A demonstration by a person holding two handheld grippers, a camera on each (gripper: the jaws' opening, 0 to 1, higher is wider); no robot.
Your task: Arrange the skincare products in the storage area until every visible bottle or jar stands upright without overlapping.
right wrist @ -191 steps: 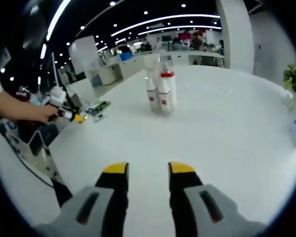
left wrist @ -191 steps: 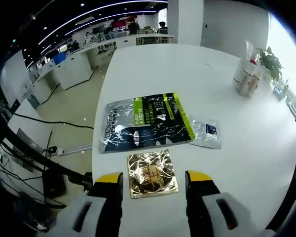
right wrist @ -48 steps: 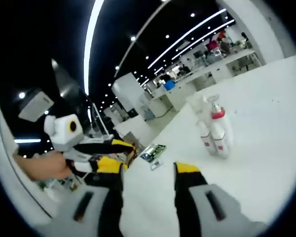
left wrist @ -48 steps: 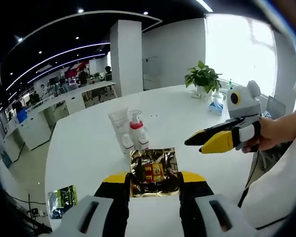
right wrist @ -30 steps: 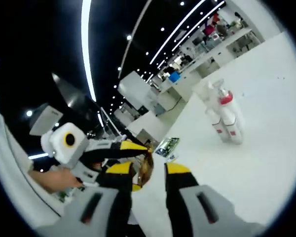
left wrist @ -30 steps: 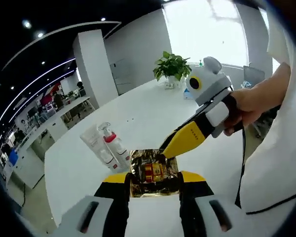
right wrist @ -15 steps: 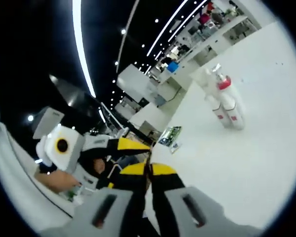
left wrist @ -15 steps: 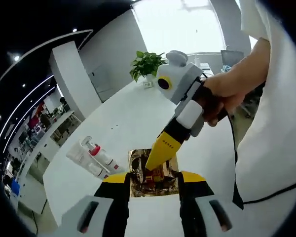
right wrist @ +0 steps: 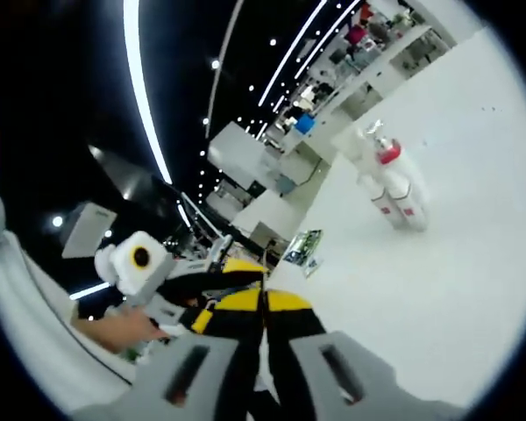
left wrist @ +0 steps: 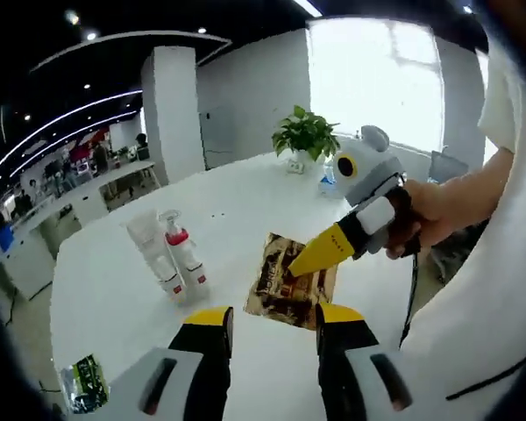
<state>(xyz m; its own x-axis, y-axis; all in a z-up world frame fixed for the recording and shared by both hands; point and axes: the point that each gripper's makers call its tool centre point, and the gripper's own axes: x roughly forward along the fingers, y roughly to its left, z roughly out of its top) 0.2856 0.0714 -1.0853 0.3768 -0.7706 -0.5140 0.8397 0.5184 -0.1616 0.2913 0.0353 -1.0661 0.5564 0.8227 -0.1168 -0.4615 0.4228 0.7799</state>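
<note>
A gold foil sachet (left wrist: 291,282) hangs in the air above the white table (left wrist: 237,210). The right gripper (left wrist: 300,266) comes in from the right, held by a hand, and its yellow tips pinch the sachet's upper edge. My left gripper (left wrist: 274,317) stands open just below the sachet, apart from it. In the right gripper view the right gripper (right wrist: 263,303) has its jaws pressed together, and the left gripper (right wrist: 245,270) sits just behind it to the left. A white tube and a red-capped pump bottle (left wrist: 171,259) stand upright close together, also seen as bottles (right wrist: 390,189).
A green and black packet (left wrist: 83,393) lies flat near the table's edge, seen too as the packet (right wrist: 302,246). A potted plant (left wrist: 307,136) stands at the far end. The person's white sleeve (left wrist: 491,289) is at the right. Office desks lie beyond.
The left gripper has opened and let go of the gold sachet. The right gripper has shut on it and now carries it, slightly away from the left jaws.
</note>
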